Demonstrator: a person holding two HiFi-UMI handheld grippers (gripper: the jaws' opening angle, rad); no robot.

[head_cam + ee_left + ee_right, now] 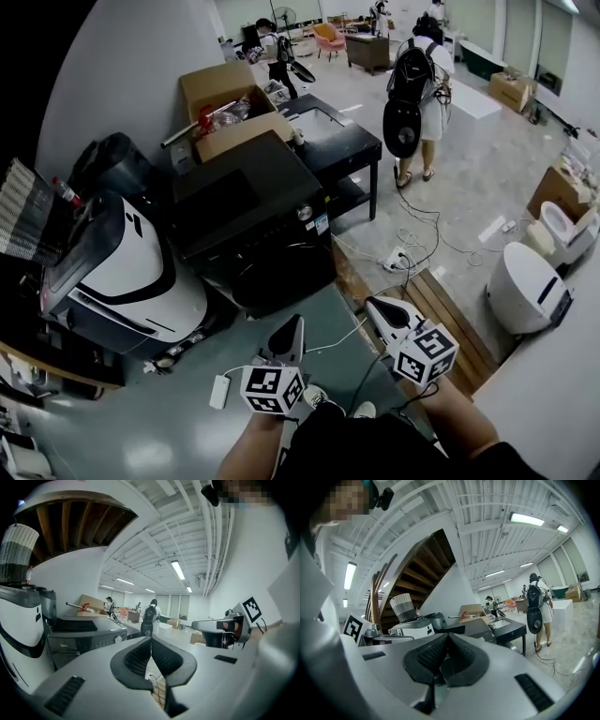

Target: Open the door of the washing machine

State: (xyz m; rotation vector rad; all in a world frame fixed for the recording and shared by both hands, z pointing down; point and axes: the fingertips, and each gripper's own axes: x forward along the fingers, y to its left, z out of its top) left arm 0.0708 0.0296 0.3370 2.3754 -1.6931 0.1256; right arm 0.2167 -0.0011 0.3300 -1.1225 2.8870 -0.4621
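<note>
The black front-loading washing machine (248,211) stands left of centre in the head view, its round dark door (281,272) closed and facing the floor space in front of me. My left gripper (294,325) is shut and empty, a short way in front of the door. My right gripper (374,306) is also shut and empty, to the right of the machine. In the left gripper view the washing machine (86,637) lies ahead to the left of the closed left gripper (151,641). Beyond the closed right gripper (447,638) in the right gripper view is the washing machine (474,629).
A white and black appliance (122,272) stands left of the machine. A cardboard box (230,98) and a black table (342,141) are behind it. A power strip with cables (398,258) and a wooden board (450,319) lie on the floor. A person with a backpack (417,84) stands far right.
</note>
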